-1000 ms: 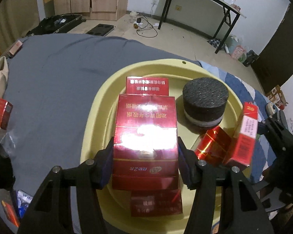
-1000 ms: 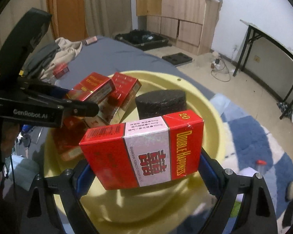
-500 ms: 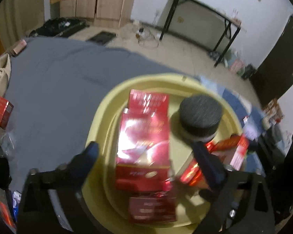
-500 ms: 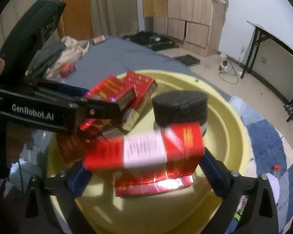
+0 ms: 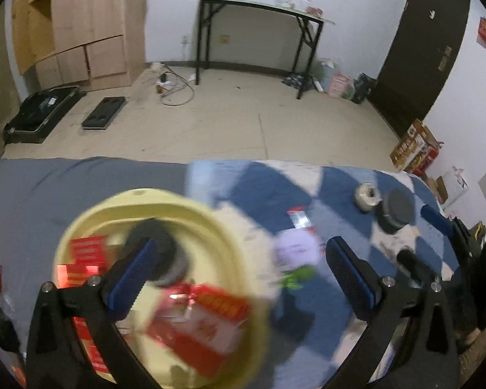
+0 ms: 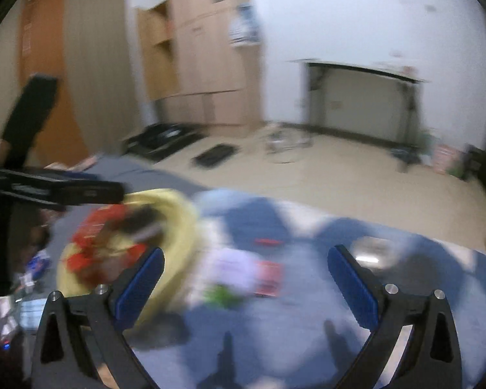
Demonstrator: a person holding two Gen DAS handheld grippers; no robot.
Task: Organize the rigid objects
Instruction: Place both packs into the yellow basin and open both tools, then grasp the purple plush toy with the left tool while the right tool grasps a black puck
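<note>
Left wrist view, jaws: the left gripper (image 5: 243, 278) stands wide with nothing between its pads.
Left wrist view, basin: the yellow basin (image 5: 243, 233) lies near left on the grey cover, holding red cartons (image 5: 197, 327) and a dark round puck (image 5: 165, 253).
Left wrist view, loose items: far right on the blue checked blanket (image 5: 269, 188) sit a black disc (image 5: 397, 214) touching a small silver can (image 5: 367, 196); a pale purple item (image 5: 296, 246) lies between the pads, too blurred to name.
Left wrist view, handling: the disc looks stiff and light; probably best pinched across its flat rim sides.
Right wrist view, jaws: the right gripper (image 6: 244, 287) is also spread wide and empty.
Right wrist view, scene: heavy blur; the basin (image 6: 181, 214) shows at left under the other gripper, a red carton (image 6: 269, 277) just beside the purple item.
Right wrist view, handling: cartons look rigid but thin-walled, glossy wrap likely slippery; grip across the broad faces, gently.
</note>
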